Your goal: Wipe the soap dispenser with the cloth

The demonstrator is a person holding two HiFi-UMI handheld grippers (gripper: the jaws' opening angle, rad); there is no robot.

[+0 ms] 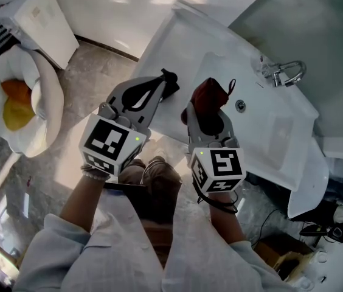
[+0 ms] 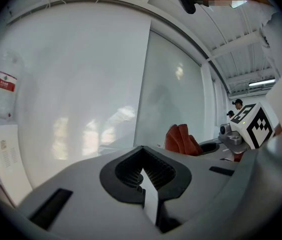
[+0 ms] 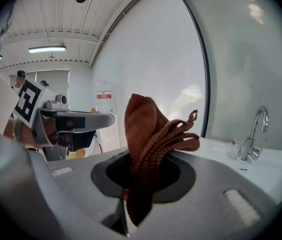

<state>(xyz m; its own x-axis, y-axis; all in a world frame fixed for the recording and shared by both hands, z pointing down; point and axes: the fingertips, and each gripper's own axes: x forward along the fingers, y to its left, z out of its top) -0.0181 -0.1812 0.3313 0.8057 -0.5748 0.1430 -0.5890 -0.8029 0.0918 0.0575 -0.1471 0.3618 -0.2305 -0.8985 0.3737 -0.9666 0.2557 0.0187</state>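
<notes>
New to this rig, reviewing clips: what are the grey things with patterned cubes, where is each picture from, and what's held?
A person, not a robot, carries two hand-held two-jaw grippers; the cubes are part of them. The head view looks down from the person's head; the other two look along each gripper's jaws. The left gripper is shut, empty. The right gripper is shut on a reddish-brown cloth. Below is a white sink with a faucet.

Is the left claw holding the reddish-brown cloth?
No, the left claw is shut and empty, while the cloth is pinched in the right claw.
</notes>
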